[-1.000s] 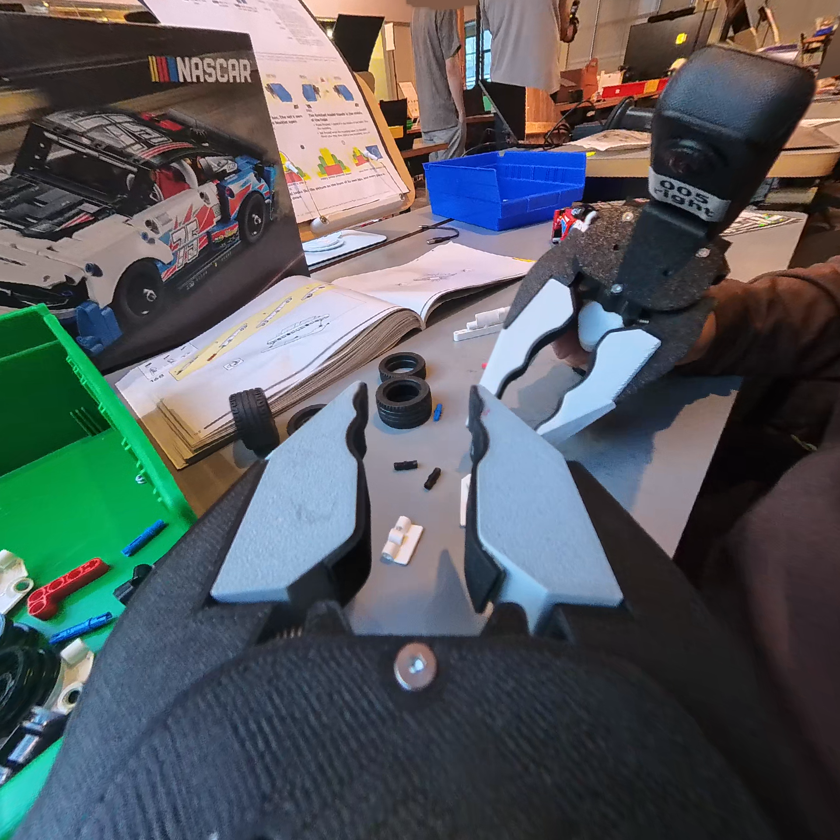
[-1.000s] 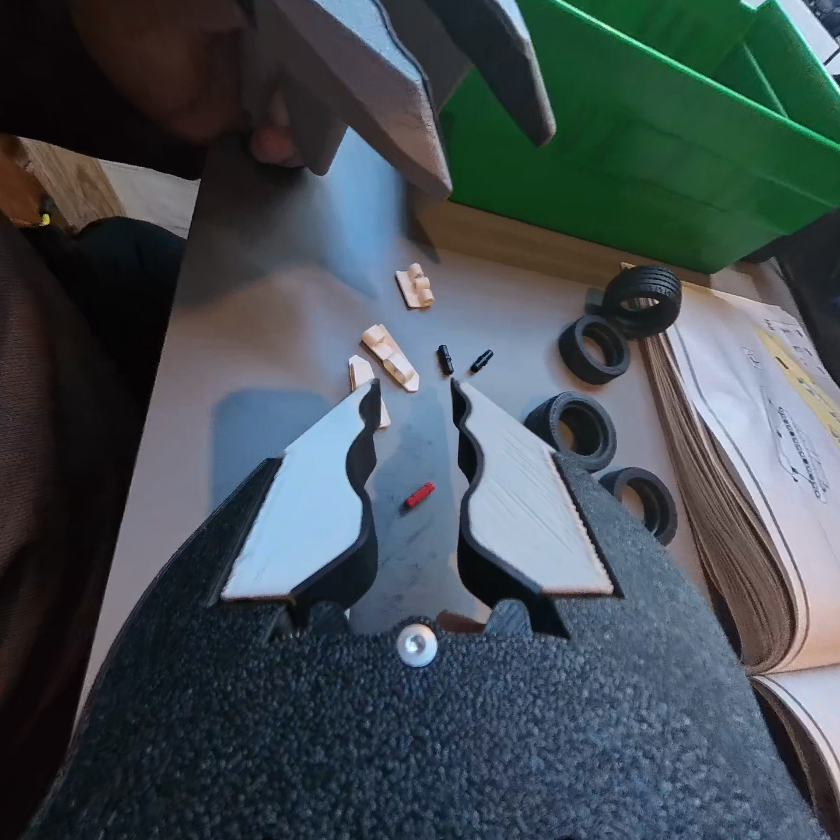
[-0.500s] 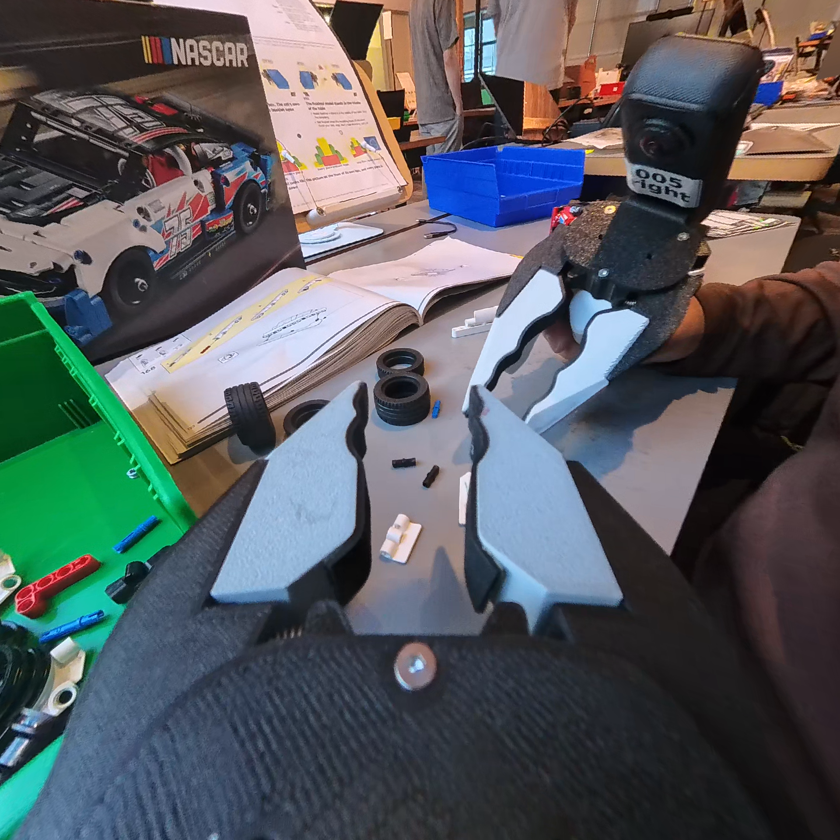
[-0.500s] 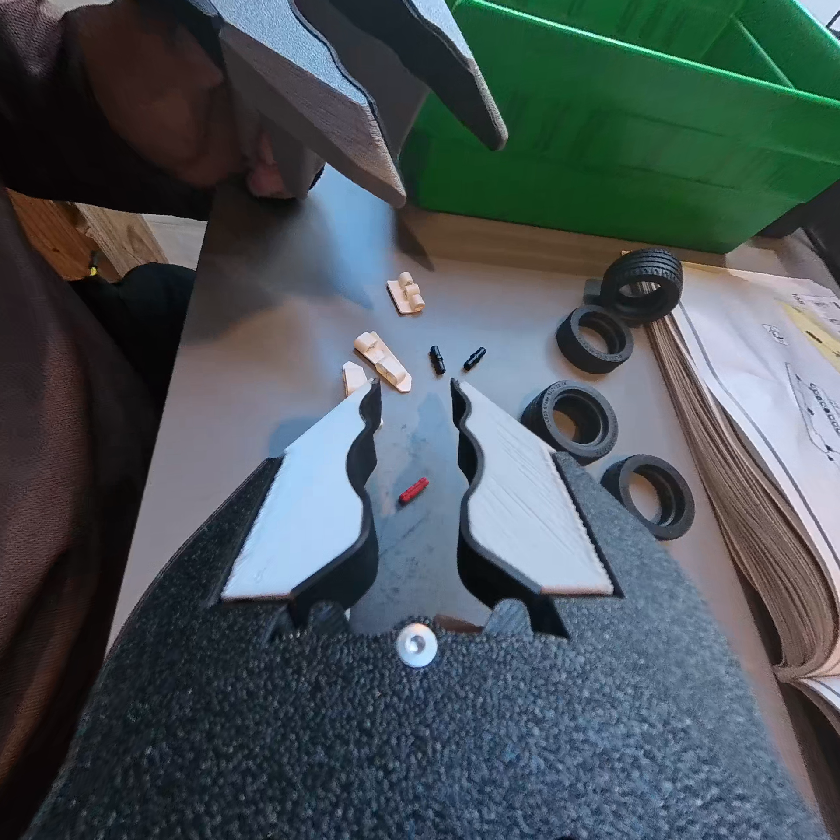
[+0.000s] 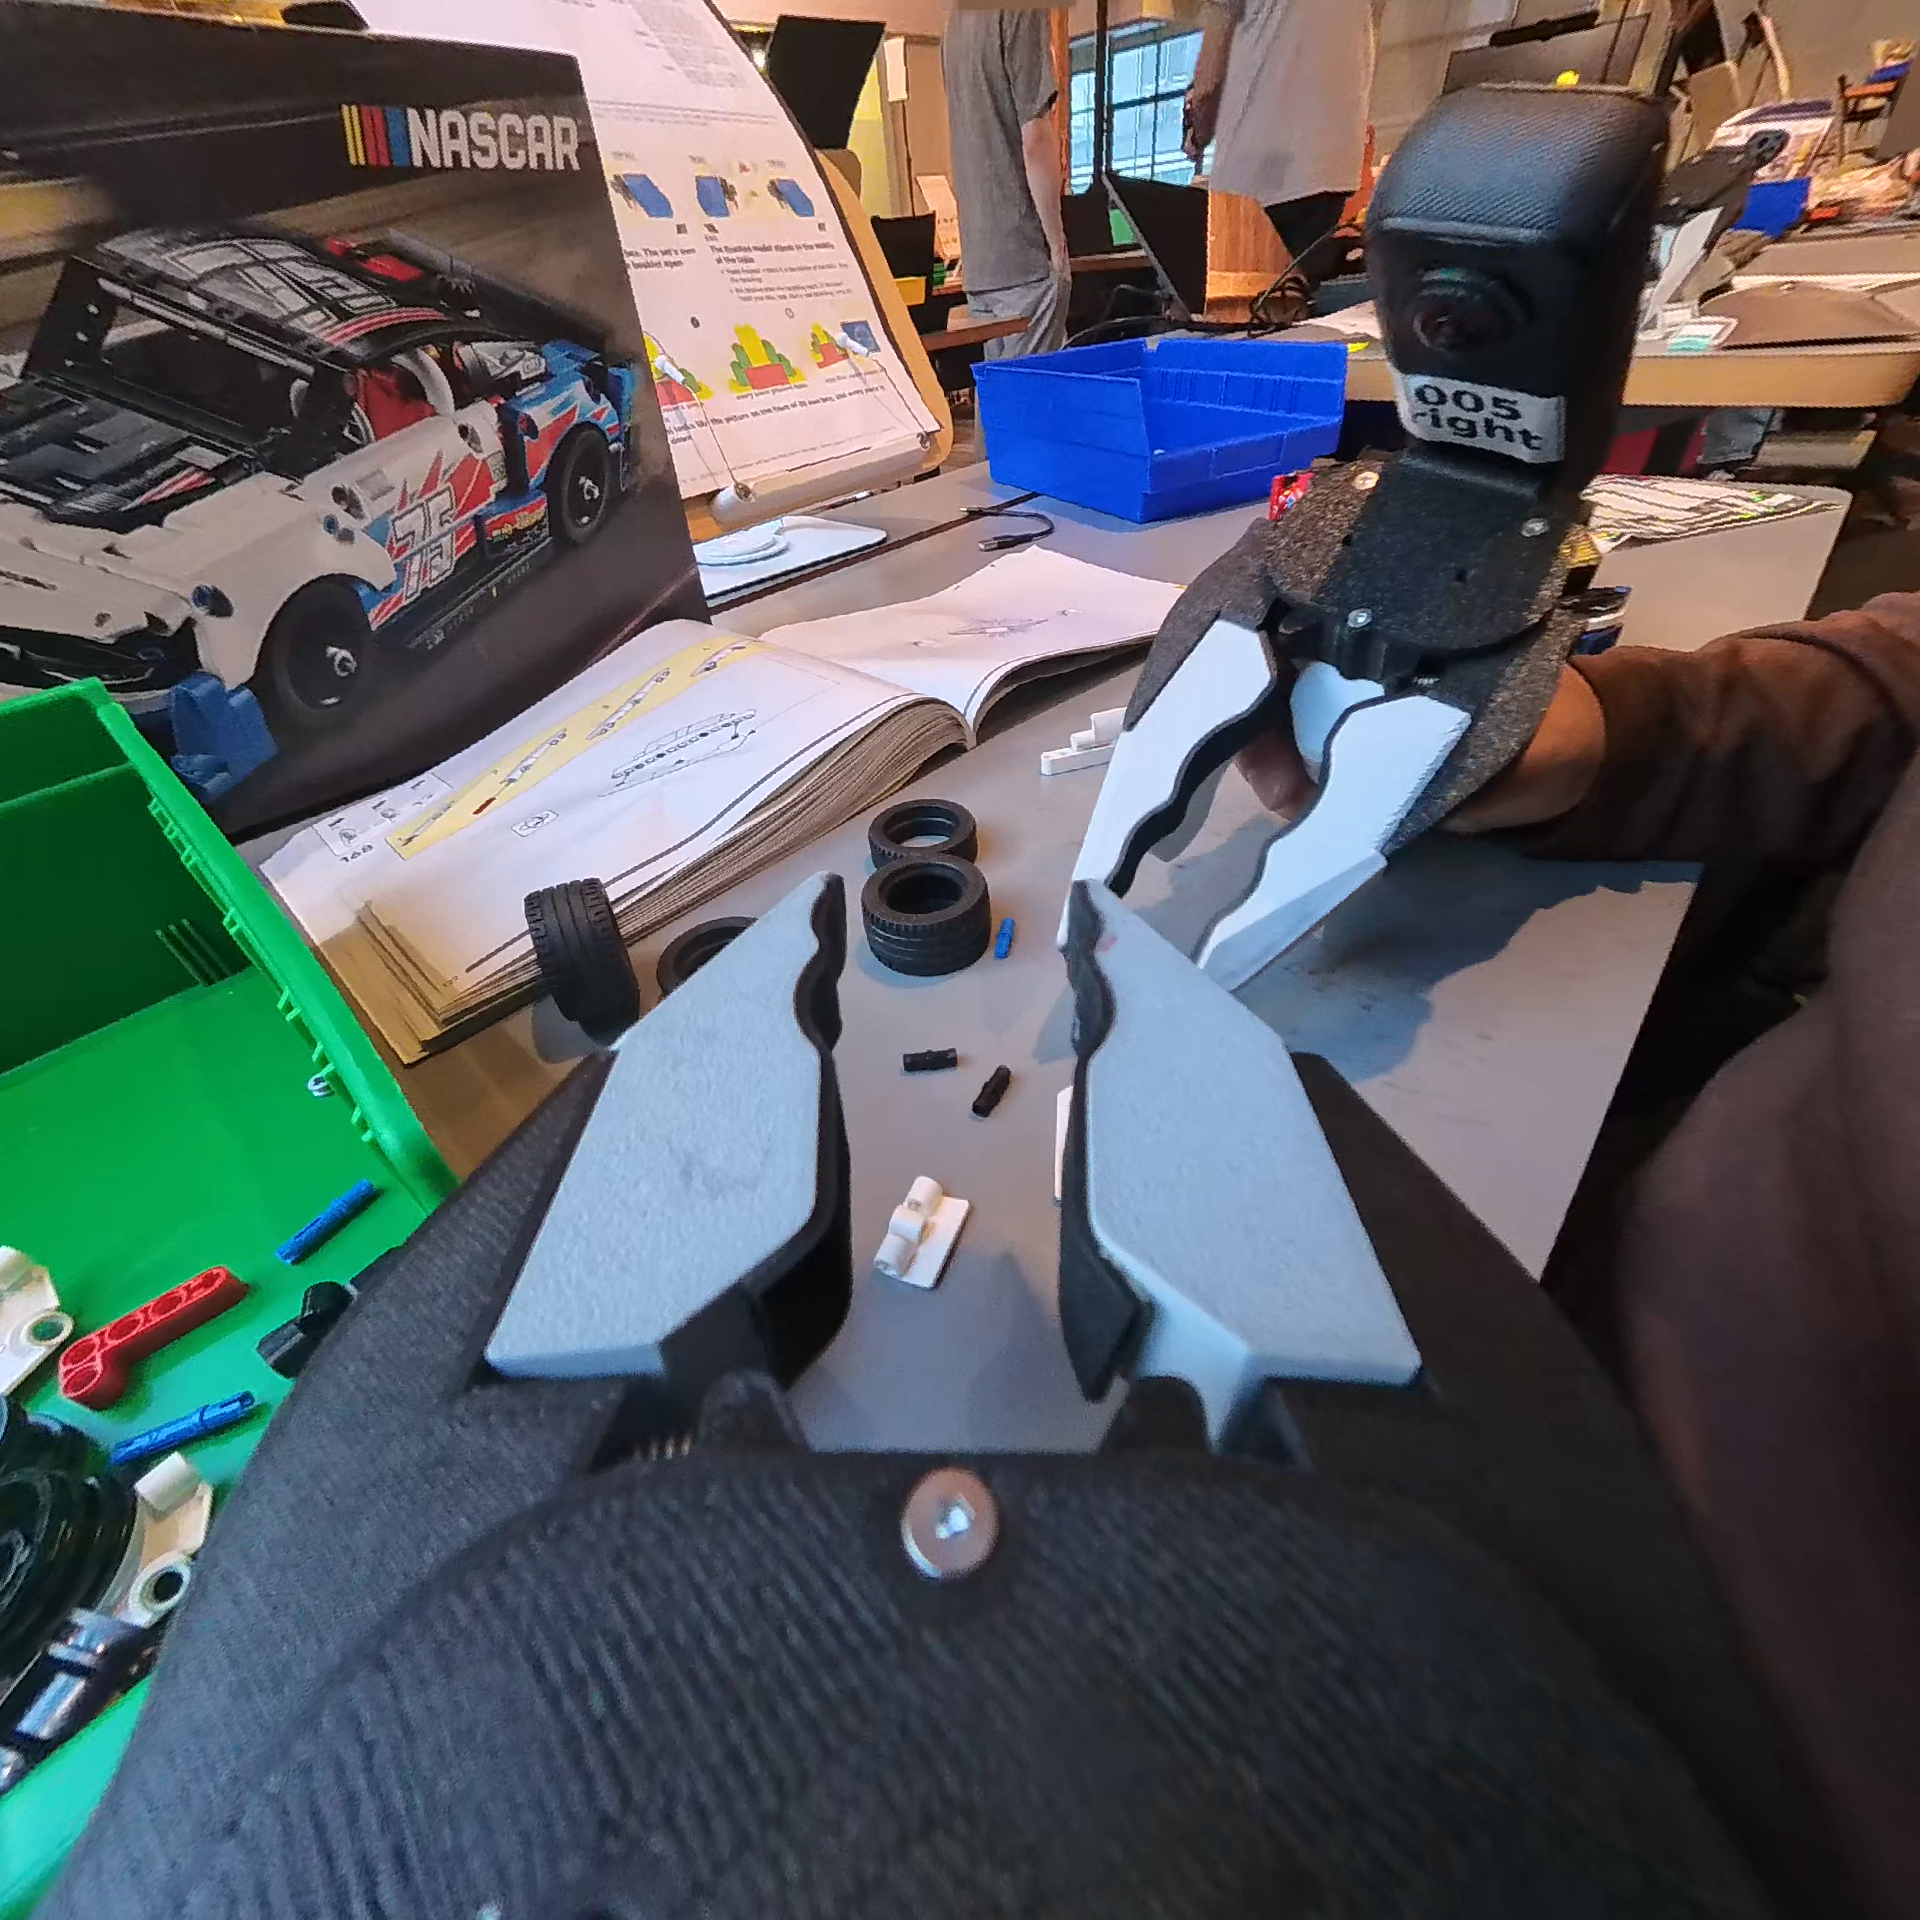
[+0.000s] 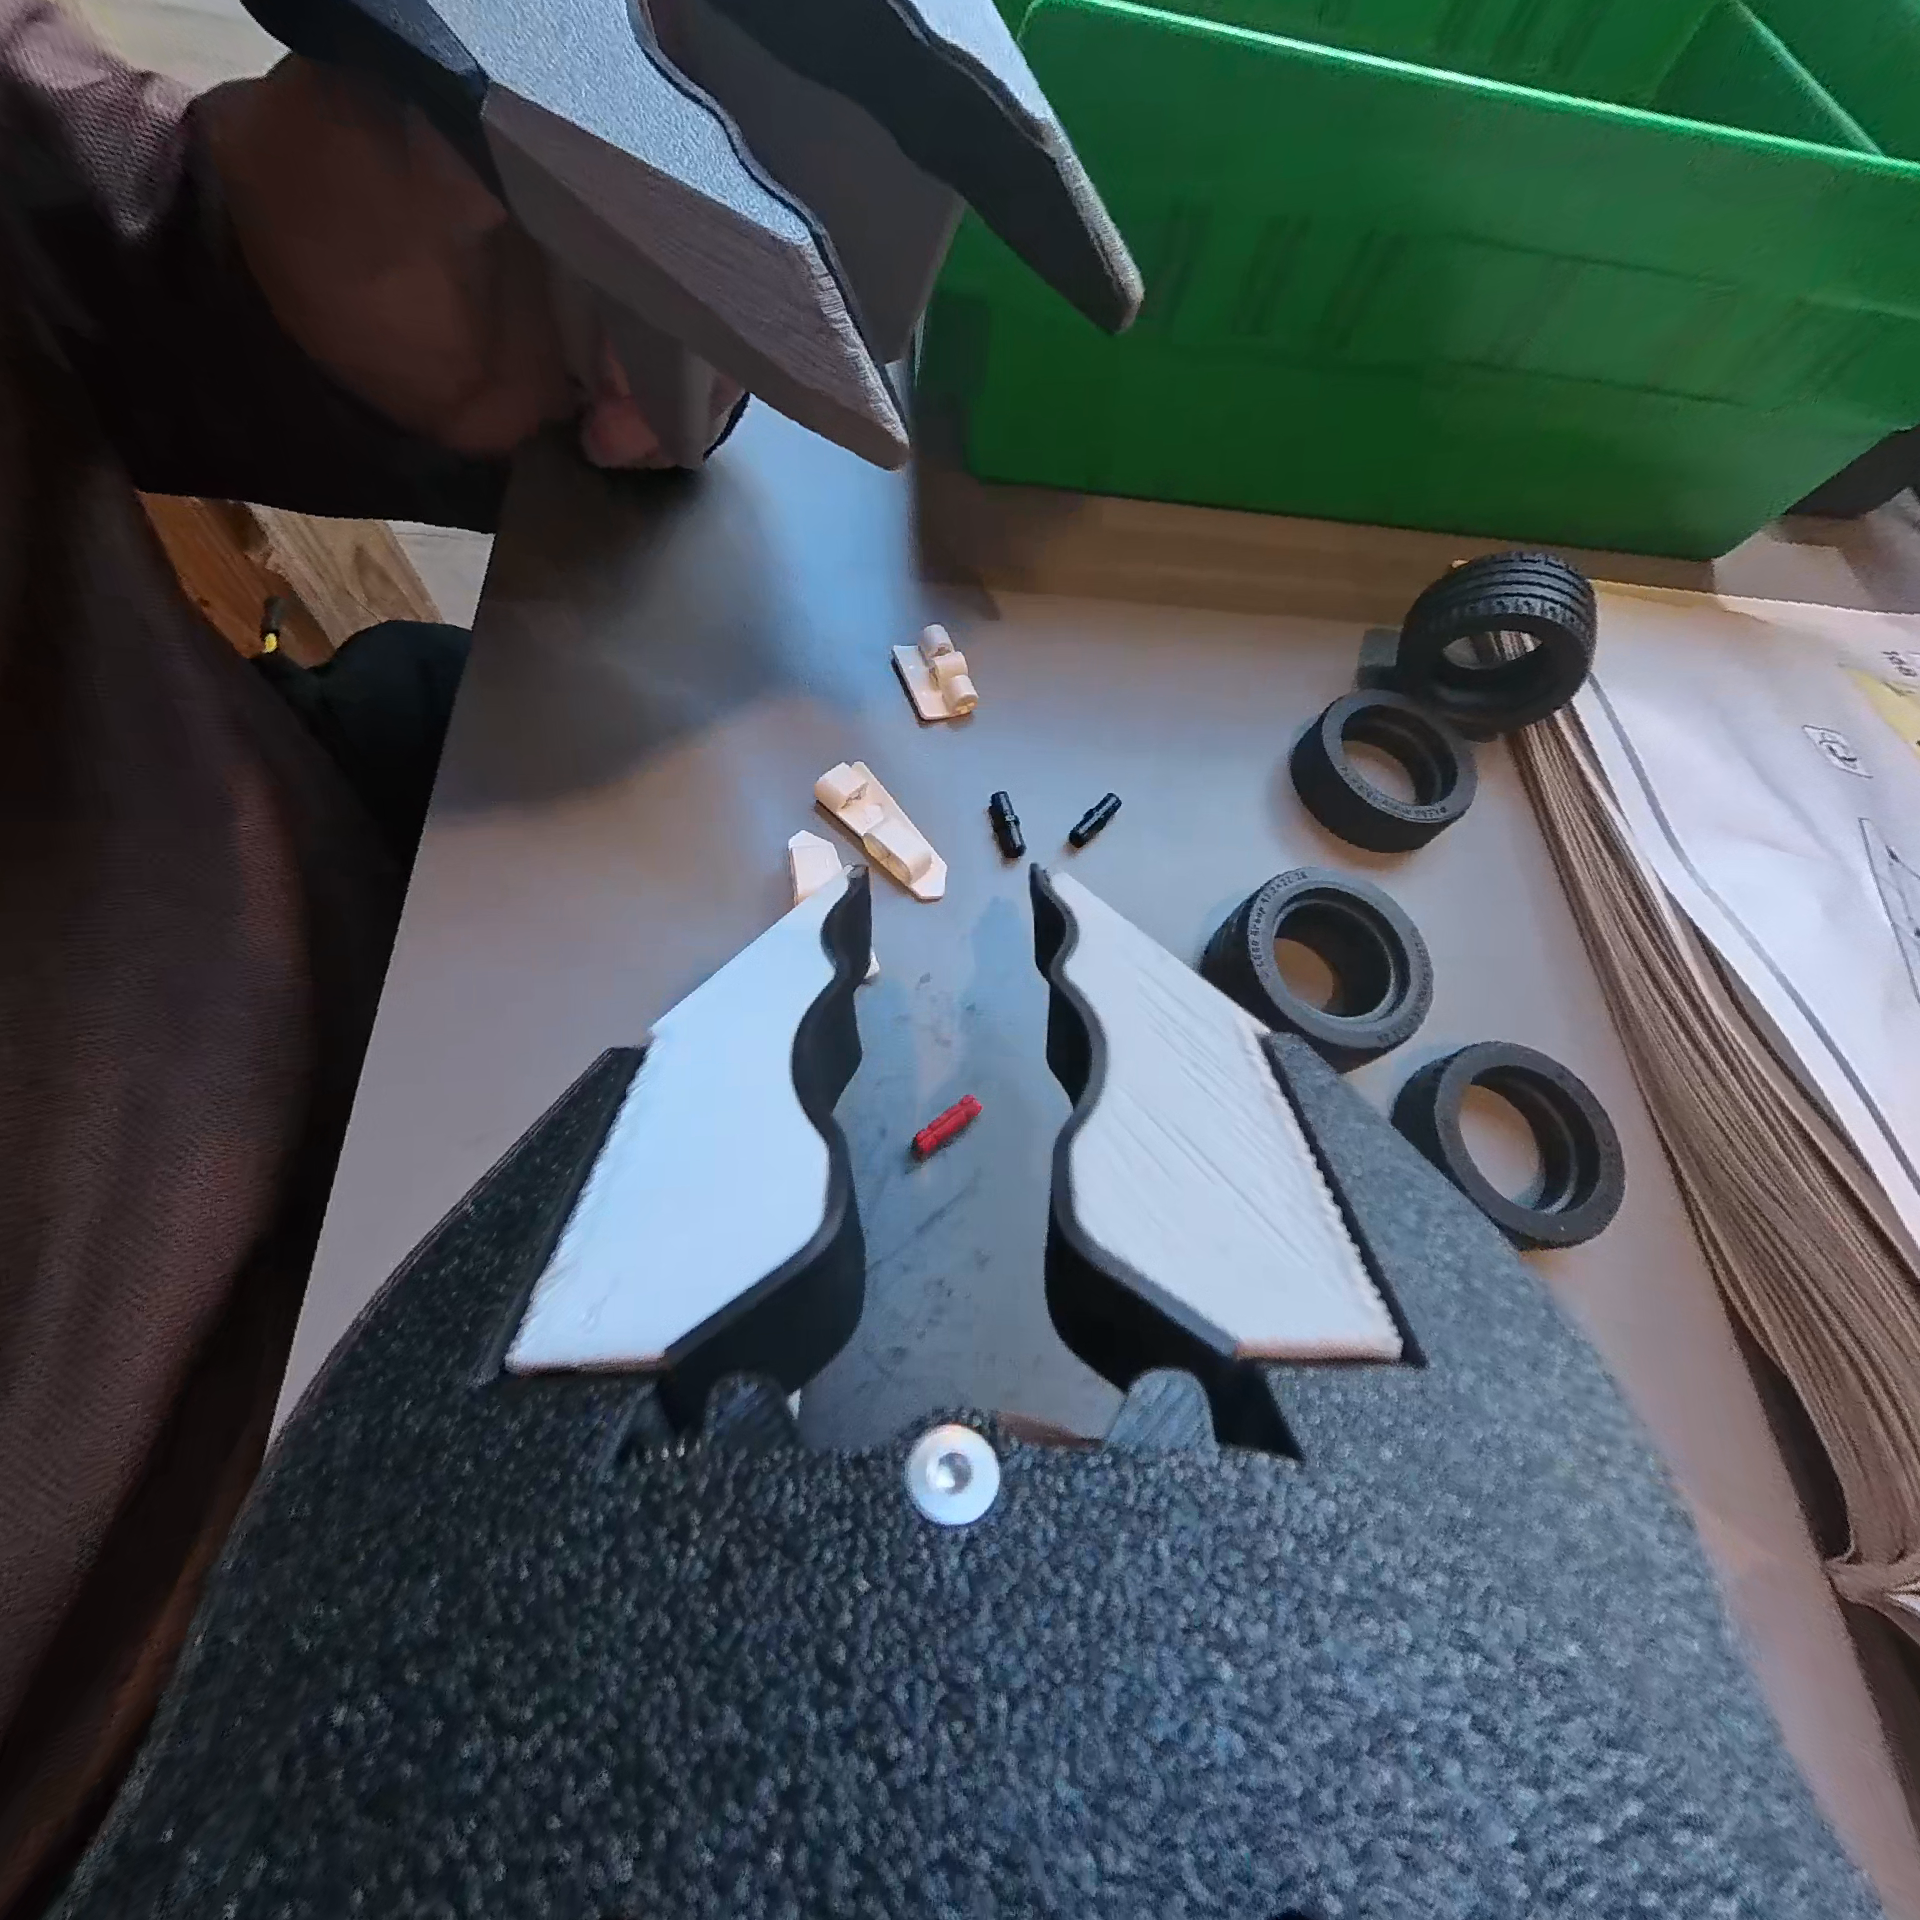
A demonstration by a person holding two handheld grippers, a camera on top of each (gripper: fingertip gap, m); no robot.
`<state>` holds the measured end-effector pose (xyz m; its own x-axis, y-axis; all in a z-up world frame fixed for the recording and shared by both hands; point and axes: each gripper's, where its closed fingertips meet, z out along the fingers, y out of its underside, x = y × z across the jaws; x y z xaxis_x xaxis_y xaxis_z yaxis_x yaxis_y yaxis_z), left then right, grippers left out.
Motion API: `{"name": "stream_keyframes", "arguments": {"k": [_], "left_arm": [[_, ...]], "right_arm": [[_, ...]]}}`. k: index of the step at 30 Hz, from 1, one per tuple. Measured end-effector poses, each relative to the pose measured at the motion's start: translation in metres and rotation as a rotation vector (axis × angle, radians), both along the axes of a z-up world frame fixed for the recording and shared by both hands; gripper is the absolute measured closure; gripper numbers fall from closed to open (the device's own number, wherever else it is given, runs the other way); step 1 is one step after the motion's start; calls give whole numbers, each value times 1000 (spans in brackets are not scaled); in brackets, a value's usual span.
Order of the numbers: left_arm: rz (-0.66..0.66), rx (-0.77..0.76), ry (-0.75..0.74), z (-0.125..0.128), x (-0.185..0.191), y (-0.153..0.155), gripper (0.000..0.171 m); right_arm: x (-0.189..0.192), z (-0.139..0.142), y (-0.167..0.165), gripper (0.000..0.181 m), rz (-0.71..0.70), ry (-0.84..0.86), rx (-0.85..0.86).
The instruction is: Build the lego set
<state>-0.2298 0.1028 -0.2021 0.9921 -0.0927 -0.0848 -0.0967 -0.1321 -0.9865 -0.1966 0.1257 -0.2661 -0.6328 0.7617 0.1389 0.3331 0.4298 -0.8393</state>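
Two hand-held grippers are held over a grey counter (image 6: 644, 790) strewn with lego parts, both released and empty: the left hand-held gripper (image 5: 948, 914) is poised above a white clip (image 5: 921, 1232) and two black pins (image 5: 930, 1060), while the right hand-held gripper (image 6: 948, 885) is angled down with a red pin (image 6: 947, 1125) lying on the counter between its spread fingers. Four tyres (image 6: 1314, 968) are scattered beside the open manual (image 5: 665, 758), and more parts are kept in the green bin (image 5: 187, 1122). The red pin is judged small enough to be flicked away or rolled off if the fingers are closed off-centre, and the two grippers, close together, could be knocked. Compared with a second ago, the right gripper has been drawn back slightly, the red pin now sitting deeper between its fingers; nothing on the counter has been shifted.
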Motion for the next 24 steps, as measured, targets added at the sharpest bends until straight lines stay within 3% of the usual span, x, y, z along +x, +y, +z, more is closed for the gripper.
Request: {"name": "stream_keyframes", "arguments": {"k": [10,17,24], "left_arm": [[-17,-12,-44,-1,-1,0,128],[-45,-10,-113,1,-3,-4,118],[-141,-142,-48,-18,15,-13,119]], "right_arm": [[5,-20,-9,147,73,-119,65],[6,-23,-11,162,83,-119,96],[9,-25,-12,167,68,-114,119]]}}
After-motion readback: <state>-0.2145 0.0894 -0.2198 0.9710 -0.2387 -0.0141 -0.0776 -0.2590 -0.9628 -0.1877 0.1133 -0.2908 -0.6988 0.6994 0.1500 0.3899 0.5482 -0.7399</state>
